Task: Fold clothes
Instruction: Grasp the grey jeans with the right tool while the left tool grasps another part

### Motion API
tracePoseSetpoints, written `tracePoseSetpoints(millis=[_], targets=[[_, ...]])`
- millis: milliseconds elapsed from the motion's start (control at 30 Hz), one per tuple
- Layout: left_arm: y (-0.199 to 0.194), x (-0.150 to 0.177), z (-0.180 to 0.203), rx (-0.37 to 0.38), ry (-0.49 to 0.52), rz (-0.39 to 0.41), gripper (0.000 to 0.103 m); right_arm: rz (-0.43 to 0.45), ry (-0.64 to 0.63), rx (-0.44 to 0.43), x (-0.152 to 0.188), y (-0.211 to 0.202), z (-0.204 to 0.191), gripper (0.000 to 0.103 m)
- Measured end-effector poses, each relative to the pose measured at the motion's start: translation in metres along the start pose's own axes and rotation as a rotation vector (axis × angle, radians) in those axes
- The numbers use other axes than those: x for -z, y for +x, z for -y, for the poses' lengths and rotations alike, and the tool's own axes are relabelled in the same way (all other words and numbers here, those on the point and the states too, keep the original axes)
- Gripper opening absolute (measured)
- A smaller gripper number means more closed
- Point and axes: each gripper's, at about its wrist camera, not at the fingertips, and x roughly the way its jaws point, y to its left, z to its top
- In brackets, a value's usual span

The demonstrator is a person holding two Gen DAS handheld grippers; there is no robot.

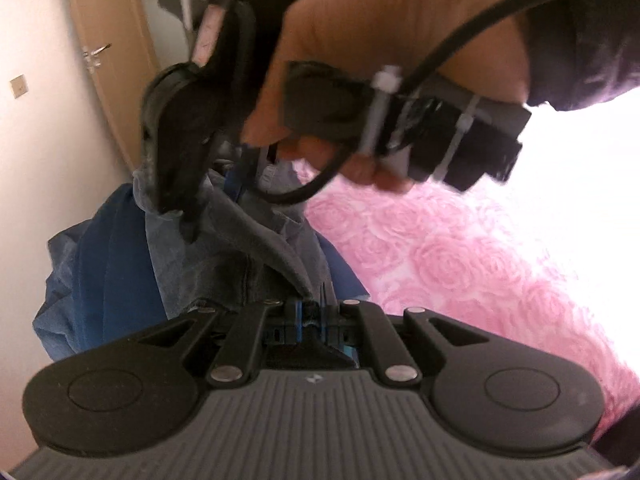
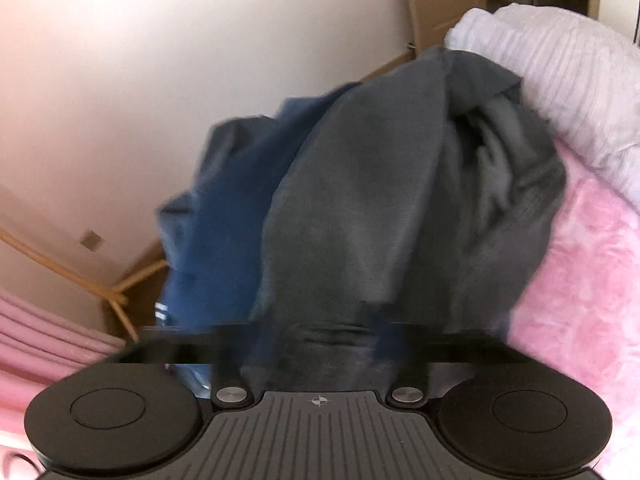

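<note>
The left tool (image 1: 310, 312) is clenching a fold of the blue garment (image 1: 120, 272), its two fingers drawn together on a grey-blue ridge of cloth that is running up from them. The garment is hanging and bunching just beside the pink rose-patterned bed cover (image 1: 460, 264), on the side toward the pale wall (image 1: 44, 140).

Above the garment in the left wrist view, the right tool (image 1: 188, 216) is pointing down into the same cloth, with its tips lying against the fabric; a hand (image 1: 380, 52) in a dark sleeve is gripping its handle, and a black cable is looping beneath it. Motion blur is hiding whether its pads are pressing the cloth, so I cannot tell whether it is grasping or released.

In the right wrist view, the garment (image 2: 360, 220) is filling the middle, dark grey on one side and blue on the other, and is covering the tool's fingers. It is lying against the bed cover (image 2: 580, 280), with a white ribbed blanket (image 2: 560, 80) just beyond it.
</note>
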Motion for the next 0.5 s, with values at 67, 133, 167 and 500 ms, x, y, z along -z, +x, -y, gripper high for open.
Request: tracePoseSetpoints(millis=[67, 133, 167, 500], targets=[[-0.003, -0.002, 0.008, 0.018, 0.037, 0.007, 0.004, 0.006, -0.011, 0.006, 0.004, -0.009, 0.008, 0.023], [-0.01, -0.008, 0.03, 0.047, 0.084, 0.016, 0.004, 0.022, -0.025, 0.015, 0.016, -0.03, 0.019, 0.018], [-0.013, -0.012, 0.044, 0.068, 0.109, 0.022, 0.004, 0.031, -0.032, 0.02, 0.022, -0.041, 0.024, 0.018], [-0.031, -0.052, 0.247, 0.326, 0.324, 0.02, 0.004, 0.054, 0.082, 0.095, 0.176, -0.185, 0.141, 0.016]])
